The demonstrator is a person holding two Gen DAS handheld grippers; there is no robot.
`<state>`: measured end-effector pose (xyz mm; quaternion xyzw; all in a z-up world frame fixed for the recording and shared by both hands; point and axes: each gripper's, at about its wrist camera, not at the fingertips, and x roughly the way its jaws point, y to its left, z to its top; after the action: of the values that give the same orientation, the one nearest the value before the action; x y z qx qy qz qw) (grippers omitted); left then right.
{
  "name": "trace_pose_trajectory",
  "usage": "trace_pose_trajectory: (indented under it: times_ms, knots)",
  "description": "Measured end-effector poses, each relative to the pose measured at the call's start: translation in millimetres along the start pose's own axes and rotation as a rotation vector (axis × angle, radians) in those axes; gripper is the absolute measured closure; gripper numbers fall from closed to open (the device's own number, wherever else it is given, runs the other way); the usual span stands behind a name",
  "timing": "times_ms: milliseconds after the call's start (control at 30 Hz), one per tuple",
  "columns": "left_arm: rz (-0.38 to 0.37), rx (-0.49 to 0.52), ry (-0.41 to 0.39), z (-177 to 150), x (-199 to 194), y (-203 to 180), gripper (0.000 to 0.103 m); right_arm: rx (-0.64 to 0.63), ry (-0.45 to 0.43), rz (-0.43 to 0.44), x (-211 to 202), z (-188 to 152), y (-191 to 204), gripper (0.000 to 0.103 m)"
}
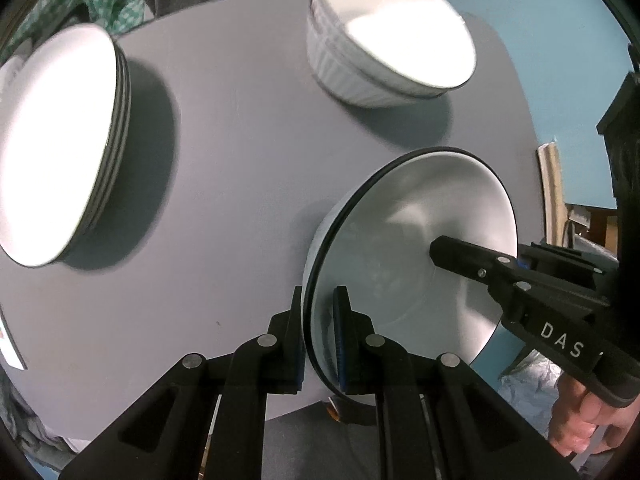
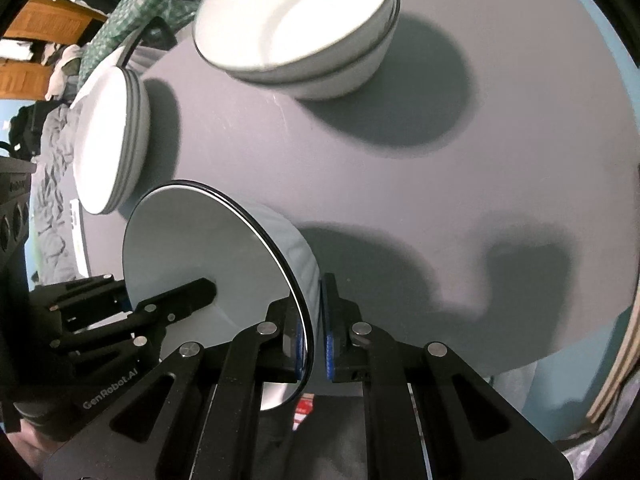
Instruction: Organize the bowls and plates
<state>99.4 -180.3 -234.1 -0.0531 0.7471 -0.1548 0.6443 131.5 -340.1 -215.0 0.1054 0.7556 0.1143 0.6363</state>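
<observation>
Both claws, left gripper [image 1: 318, 336] and right gripper [image 2: 314, 338], clamp opposite rims of the bowl [image 1: 416, 256]; raise both evenly, keeping it level, toward the bowl stack [image 1: 392, 40] ahead

Lighting: bright, from overhead. Glare: blown-out white on stacked plates [image 1: 52, 152] and stacked bowls [image 1: 400, 28]. Shadows: dark, soft-edged, cast on the grey table [image 2: 400, 200]. Blur: slight smear on the crockery. Distortion: strong fisheye bending, black corners.
</observation>
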Motion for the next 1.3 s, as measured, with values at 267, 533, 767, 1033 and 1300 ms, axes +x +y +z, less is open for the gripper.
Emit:
trace_pose_trajectory:
  times_ms: [267, 533, 767, 1033, 1300]
  knots:
    - [-0.001, 0.025, -0.056, 20, -32, -10, 0.092, -0.032, -0.043, -0.016, -25, 16, 11, 0.095]
    - [0.021, 0.035, -0.106, 49, -51, -22, 0.092, -0.055, -0.055, -0.013, -36, 40, 17, 0.095]
    - [0.053, 0.042, -0.127, 88, -54, -29, 0.092, -0.058, -0.052, -0.004, -38, 69, 15, 0.095]
    - [0.083, 0.008, -0.117, 123, -41, -27, 0.092, -0.041, -0.017, 0.022, -28, 99, 1, 0.095]
    - [0.109, 0.005, -0.101, 132, -31, -31, 0.092, -0.037, 0.015, 0.02, -28, 112, -14, 0.095]
